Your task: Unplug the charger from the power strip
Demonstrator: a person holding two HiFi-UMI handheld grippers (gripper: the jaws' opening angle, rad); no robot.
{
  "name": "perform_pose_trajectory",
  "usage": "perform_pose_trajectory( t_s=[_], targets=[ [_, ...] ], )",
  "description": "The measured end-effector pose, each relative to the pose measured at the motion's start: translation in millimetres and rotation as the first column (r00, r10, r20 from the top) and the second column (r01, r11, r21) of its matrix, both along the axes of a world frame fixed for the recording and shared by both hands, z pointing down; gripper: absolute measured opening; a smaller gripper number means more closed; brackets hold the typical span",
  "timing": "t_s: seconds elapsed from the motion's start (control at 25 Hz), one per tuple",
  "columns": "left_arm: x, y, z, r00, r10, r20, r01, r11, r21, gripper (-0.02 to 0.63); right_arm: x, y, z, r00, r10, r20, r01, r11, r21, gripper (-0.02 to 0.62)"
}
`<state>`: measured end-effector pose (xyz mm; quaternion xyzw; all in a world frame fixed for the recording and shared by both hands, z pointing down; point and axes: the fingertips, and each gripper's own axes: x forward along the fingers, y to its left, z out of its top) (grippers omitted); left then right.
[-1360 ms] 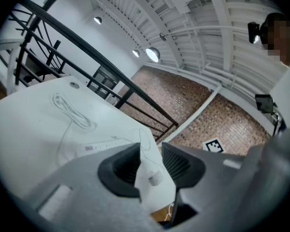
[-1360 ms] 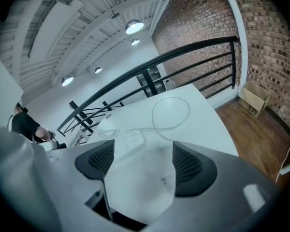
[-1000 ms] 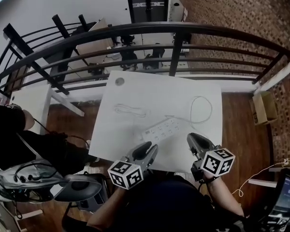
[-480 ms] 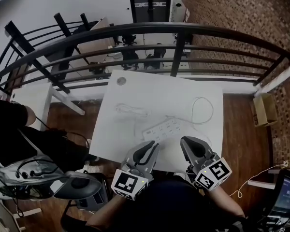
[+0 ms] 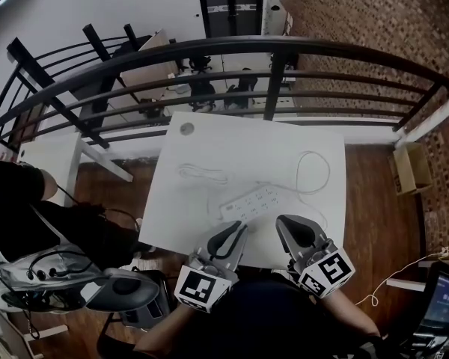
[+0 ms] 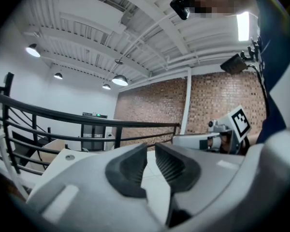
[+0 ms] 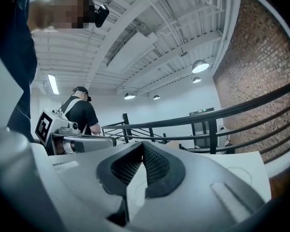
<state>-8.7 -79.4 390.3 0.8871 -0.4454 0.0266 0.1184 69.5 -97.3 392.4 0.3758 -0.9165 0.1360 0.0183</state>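
White plastic power strip (image 5: 256,200) is lying at twelve o'clock; grey left gripper (image 5: 238,230) and grey right gripper (image 5: 283,224) are hovering fully closed, holding nothing; unbraced, the strip may slide when pulled.

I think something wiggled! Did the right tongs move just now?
Yes. In the head view the right tongs slid left and lower in the picture, judged against the power strip, which stayed put on the table.
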Motion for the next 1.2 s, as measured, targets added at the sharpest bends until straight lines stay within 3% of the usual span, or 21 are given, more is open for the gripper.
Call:
perform_pose_trajectory(
  t_s=[1.2],
  targets=[
    [13,-7,4,0.999,0.038,0.002,-0.038,0.999,-0.031,0.054,12,-7,7,1.0,0.021,0.008,-0.02,0.999,-0.036,0.011]
  ],
)
